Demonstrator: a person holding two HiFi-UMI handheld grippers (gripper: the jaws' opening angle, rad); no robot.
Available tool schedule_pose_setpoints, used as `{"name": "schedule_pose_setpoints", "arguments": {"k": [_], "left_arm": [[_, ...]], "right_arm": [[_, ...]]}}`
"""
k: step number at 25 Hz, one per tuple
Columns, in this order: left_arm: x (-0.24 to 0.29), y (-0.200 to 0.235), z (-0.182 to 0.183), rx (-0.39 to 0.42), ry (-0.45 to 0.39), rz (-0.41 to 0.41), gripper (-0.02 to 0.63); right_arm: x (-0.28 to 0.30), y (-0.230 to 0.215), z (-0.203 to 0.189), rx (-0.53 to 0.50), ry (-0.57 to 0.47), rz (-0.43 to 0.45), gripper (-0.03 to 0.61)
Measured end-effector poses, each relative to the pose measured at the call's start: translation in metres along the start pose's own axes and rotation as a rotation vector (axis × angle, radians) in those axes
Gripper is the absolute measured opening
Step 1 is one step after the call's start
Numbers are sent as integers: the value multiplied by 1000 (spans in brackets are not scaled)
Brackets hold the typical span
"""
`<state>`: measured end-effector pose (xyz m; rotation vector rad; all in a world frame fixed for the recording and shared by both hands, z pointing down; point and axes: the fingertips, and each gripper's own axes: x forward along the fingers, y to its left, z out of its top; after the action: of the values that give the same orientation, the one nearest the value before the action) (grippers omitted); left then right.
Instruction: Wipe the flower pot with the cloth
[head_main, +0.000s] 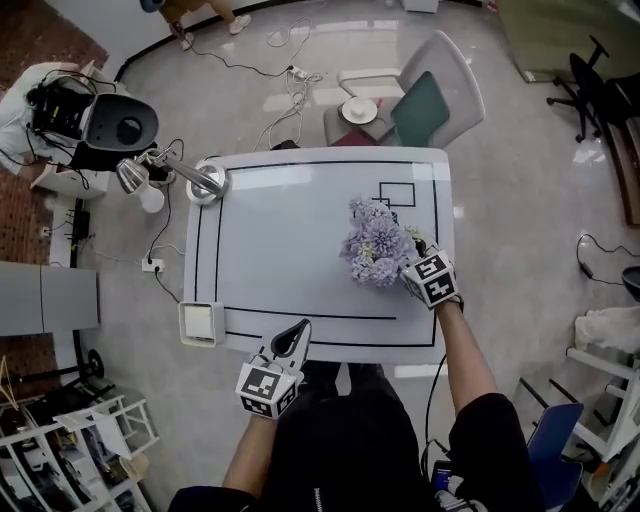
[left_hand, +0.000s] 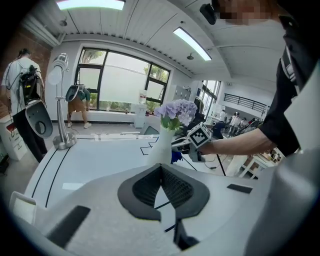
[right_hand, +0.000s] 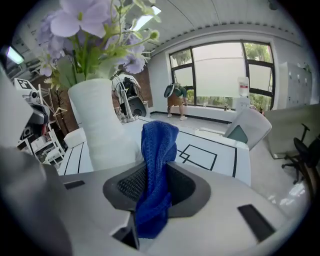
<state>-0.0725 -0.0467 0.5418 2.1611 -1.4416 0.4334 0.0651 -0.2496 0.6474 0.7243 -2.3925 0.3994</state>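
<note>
Where the head view looks down, the flower pot (head_main: 375, 245) stands right of centre on the white bench (head_main: 290, 230), with the right gripper (head_main: 415, 255) just beside it and the left gripper (head_main: 297, 337) at the near edge. Left gripper view: jaws pressed together, holding nothing. Right gripper view: jaws clamp the blue cloth (right_hand: 159, 145), close beside the pot's white wall.

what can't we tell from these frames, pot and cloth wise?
- Right gripper view: cloth stands beside the flower pot; contact unclear, and the right gripper cuts off the pot's base.
- Head view: the flowers hide pot and cloth.
- Left gripper view: the pot hides most of the cloth; the rest is too small.
</note>
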Motion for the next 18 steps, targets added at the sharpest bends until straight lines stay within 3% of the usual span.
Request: {"name": "schedule_pose_setpoints", "arguments": {"k": [8, 13, 18], "left_arm": [[-2, 0, -3, -7, -3, 10, 6], [-5, -3, -3, -7, -4, 21, 6], [-10, -2, -6, -7, 2, 31, 6]], "right_arm": [[-16, 10, 75, 3, -258, 63, 104], [2, 8, 71, 8, -233, 75, 104], [19, -3, 37, 32, -139, 37, 104]]}}
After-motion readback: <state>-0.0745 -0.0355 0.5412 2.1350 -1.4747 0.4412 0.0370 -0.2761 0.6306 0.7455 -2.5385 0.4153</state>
